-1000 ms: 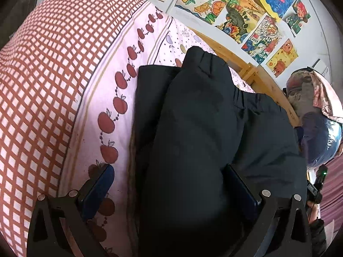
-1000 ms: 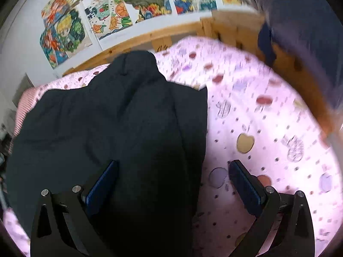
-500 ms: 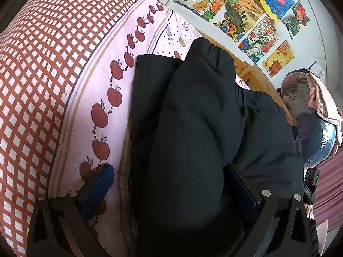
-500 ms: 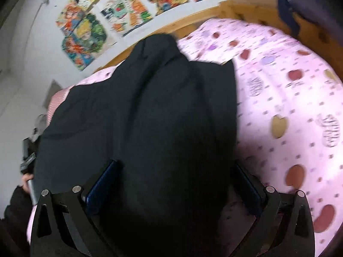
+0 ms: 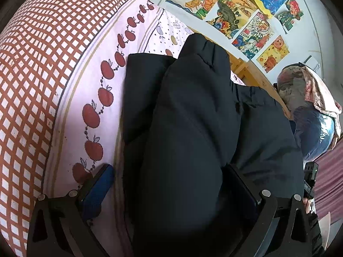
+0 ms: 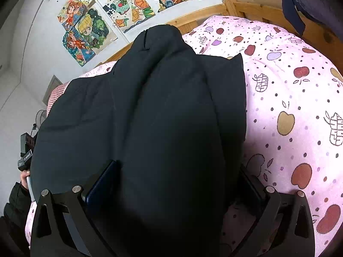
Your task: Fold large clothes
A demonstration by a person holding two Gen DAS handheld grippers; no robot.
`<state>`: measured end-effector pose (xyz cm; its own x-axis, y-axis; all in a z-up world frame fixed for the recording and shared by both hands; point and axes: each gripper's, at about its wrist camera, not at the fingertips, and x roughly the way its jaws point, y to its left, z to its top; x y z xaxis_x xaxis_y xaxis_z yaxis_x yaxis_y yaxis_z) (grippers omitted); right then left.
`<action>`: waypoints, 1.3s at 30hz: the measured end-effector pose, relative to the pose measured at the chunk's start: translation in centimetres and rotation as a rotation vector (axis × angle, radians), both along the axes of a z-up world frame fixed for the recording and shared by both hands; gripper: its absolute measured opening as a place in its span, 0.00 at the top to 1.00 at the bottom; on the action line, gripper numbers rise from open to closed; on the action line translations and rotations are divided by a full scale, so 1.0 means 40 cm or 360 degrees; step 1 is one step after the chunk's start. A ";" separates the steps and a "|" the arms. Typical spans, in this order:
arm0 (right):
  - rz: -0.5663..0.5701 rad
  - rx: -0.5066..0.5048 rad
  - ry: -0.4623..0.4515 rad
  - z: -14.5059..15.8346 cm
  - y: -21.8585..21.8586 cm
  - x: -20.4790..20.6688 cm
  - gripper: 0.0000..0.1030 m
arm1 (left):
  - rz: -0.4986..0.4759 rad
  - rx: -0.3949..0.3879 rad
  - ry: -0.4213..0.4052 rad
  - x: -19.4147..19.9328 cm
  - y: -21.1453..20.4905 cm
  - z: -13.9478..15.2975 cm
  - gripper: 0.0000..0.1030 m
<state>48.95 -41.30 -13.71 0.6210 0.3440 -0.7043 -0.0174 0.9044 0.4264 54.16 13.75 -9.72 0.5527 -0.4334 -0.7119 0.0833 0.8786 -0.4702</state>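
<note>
A black padded jacket (image 5: 193, 128) lies on the pink apple-print bedcover (image 5: 90, 98), one sleeve folded lengthwise over its body. My left gripper (image 5: 169, 180) stands open at the jacket's near edge, and the thick sleeve bulges up between its blue pads (image 5: 100, 184). The right wrist view shows the same jacket (image 6: 150, 111) from the other side. My right gripper (image 6: 176, 177) is open too, its fingers wide apart on either side of the folded sleeve. The sleeve hides most of the right pad in both views.
The red-checked part of the cover (image 5: 32, 75) spreads to the left. A wooden bed frame (image 6: 246, 4) and a wall of colourful drawings (image 6: 128, 6) lie beyond the jacket. A person's hand holding the other gripper (image 6: 24, 171) shows at the left edge. Bare pink cover (image 6: 300, 107) lies to the right.
My right gripper has swung left from the bare pink cover onto the jacket, so the sleeve now fills the gap between its fingers. The left gripper has barely shifted.
</note>
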 end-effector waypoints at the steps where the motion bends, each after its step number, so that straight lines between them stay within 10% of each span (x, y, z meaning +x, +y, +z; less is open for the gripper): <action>1: -0.0001 0.0000 -0.0002 -0.001 0.000 -0.002 0.01 | -0.0004 0.0001 -0.0001 0.001 -0.002 0.000 0.00; 29: 0.0052 -0.0016 0.0024 -0.017 0.011 -0.004 0.02 | -0.0092 -0.0077 0.0029 0.010 -0.039 -0.017 0.05; 39: 0.0014 -0.0038 -0.0012 0.016 0.038 -0.022 0.35 | -0.0064 -0.0030 -0.0021 -0.009 -0.045 -0.003 0.24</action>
